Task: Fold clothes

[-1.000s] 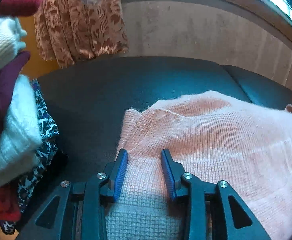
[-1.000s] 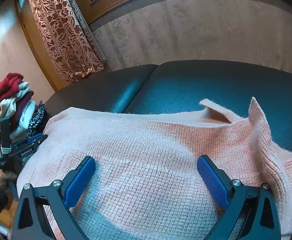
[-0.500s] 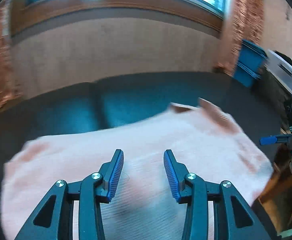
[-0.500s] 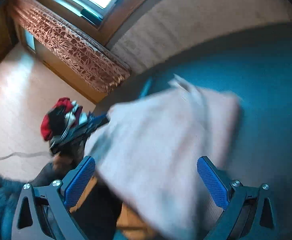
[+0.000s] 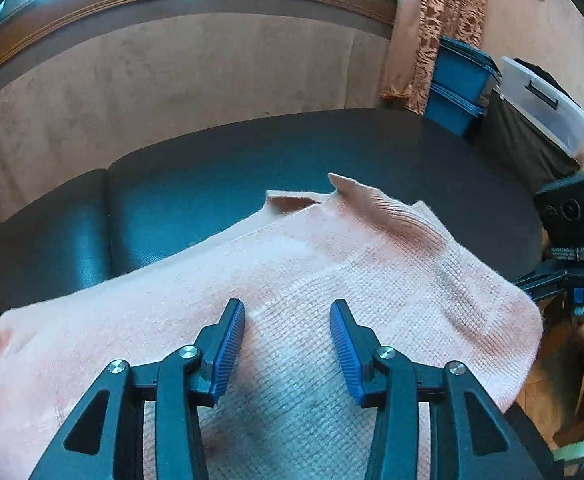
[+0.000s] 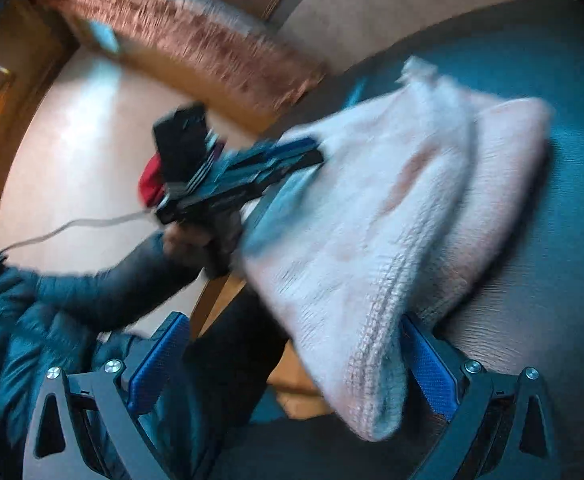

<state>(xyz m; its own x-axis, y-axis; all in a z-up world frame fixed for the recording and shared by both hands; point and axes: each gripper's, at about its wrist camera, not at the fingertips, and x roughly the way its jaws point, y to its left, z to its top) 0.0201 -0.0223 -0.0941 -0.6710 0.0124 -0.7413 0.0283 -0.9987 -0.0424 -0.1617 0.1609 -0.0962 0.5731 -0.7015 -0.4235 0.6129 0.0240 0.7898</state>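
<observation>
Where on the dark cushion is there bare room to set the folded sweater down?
Bare cushion runs behind the pink sweater, between its far edge and the beige backrest, and on towards the blue bins. The near part is crowded: the sweater covers it under the left gripper.

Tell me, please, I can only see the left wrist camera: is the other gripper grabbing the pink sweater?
Observer: Not yet. In the right wrist view, the right gripper has its jaws wide open, and the pink sweater's ribbed edge hangs between them.
Operator: Who's holding my gripper?
Observer: A hand in a dark puffy sleeve holds the left gripper at the sweater's far side.
Operator: Is anything attached to it?
Observer: Yes, a thin pale cable trails away from it, though the picture is blurred there.
</observation>
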